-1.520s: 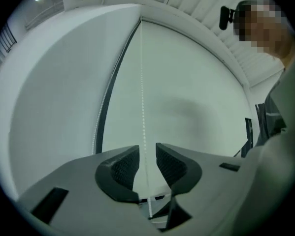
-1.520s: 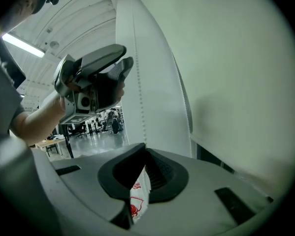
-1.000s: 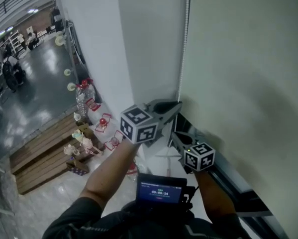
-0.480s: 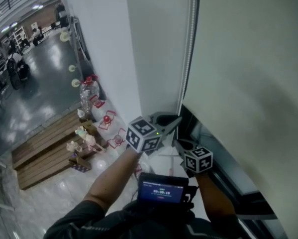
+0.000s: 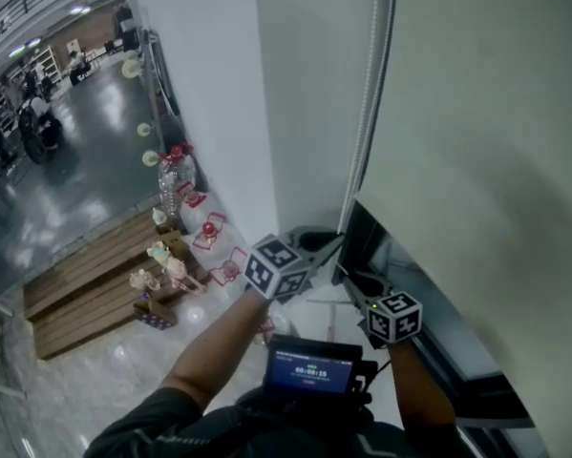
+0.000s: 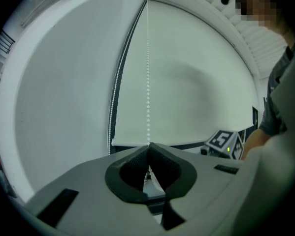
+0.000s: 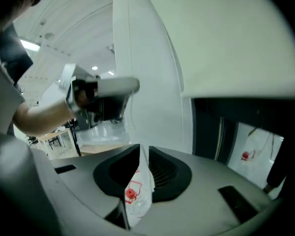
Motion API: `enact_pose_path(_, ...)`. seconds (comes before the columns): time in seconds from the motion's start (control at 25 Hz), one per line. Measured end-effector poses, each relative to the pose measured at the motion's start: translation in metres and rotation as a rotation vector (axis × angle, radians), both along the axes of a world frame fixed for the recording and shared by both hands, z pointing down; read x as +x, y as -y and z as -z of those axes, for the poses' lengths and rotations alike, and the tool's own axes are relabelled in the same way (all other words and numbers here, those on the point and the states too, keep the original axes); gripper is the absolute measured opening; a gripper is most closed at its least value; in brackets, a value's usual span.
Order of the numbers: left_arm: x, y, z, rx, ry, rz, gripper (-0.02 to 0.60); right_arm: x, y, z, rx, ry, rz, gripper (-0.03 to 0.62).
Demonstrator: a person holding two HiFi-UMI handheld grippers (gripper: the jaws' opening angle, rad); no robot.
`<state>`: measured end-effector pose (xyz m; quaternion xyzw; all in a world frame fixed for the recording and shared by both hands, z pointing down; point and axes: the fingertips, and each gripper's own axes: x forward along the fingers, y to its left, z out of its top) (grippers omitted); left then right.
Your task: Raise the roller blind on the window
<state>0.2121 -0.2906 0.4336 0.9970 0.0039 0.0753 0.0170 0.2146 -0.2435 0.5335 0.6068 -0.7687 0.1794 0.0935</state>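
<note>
The pale roller blind (image 5: 476,141) hangs over the window at the right, and a strip of dark glass (image 5: 400,265) shows under its bottom edge. Its white bead chain (image 5: 370,113) runs down along the blind's left side. My left gripper (image 5: 335,243) is shut on the bead chain (image 6: 147,82), which rises straight up from the closed pads of my left gripper (image 6: 148,149). Just below it, my right gripper (image 5: 350,277) has just been opening. A narrow gap shows between the pads of my right gripper (image 7: 143,156); I cannot tell whether the chain lies in it.
A white wall pillar (image 5: 219,113) stands left of the window. Far below at the left lie a wooden platform (image 5: 85,294) with small items and a large water bottle (image 5: 174,175). A device with a lit screen (image 5: 309,368) sits on the person's chest.
Both grippers have sunk along the window's left edge, the left one farther and still gripping the chain. The right gripper's cube now sits lower and a little to the right.
</note>
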Motion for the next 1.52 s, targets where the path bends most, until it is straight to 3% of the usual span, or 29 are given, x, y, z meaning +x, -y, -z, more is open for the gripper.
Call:
enact_pose_path(0.08, -0.001, 0.001, 0.002, -0.015, -0.012, -0.005, 0.000, 0.013, 0.003, 0.049, 0.105, 0.001, -0.008, 0.111)
enact_pose_path(0.2, -0.002, -0.006, 0.004, -0.036, -0.029, -0.026, 0.000, 0.015, 0.011, 0.129, 0.252, -0.013, 0.011, 0.117)
enact_pose_path(0.36, -0.003, -0.014, 0.003, -0.062, -0.033, -0.040, 0.000, 0.004, 0.019, 0.209, 0.366, 0.000, 0.041, 0.117)
enact_pose_path(0.48, -0.001, -0.016, 0.003, -0.056, -0.024, -0.052, 0.000, 0.000, 0.030, 0.240, 0.422, -0.002, 0.082, 0.117)
enact_pose_path(0.68, -0.001, -0.013, 0.002, -0.046, -0.012, -0.056, 0.000, -0.008, 0.047, 0.255, 0.457, -0.008, 0.144, 0.117)
enact_pose_path(0.76, -0.001, -0.014, 0.002, -0.048, -0.014, -0.062, 0.000, -0.010, 0.051, 0.257, 0.449, -0.003, 0.150, 0.067)
enact_pose_path(0.92, 0.001, -0.018, 0.004, -0.040, -0.010, -0.073, 0.000, -0.017, 0.053, 0.259, 0.446, -0.006, 0.166, 0.047)
enact_pose_path(1.0, 0.002, -0.018, 0.003, -0.037, -0.010, -0.074, 0.000, -0.016, 0.051, 0.257, 0.444, 0.009, 0.170, 0.005)
enact_pose_path(1.24, 0.006, -0.022, 0.001, -0.050, -0.024, -0.089, 0.000, -0.013, 0.048, 0.251, 0.463, 0.054, 0.170, 0.002)
enact_pose_path(1.52, 0.006, -0.029, -0.036, -0.061, 0.046, -0.100, 0.000, -0.013, 0.043, 0.216, 0.380, 0.040, 0.139, 0.002)
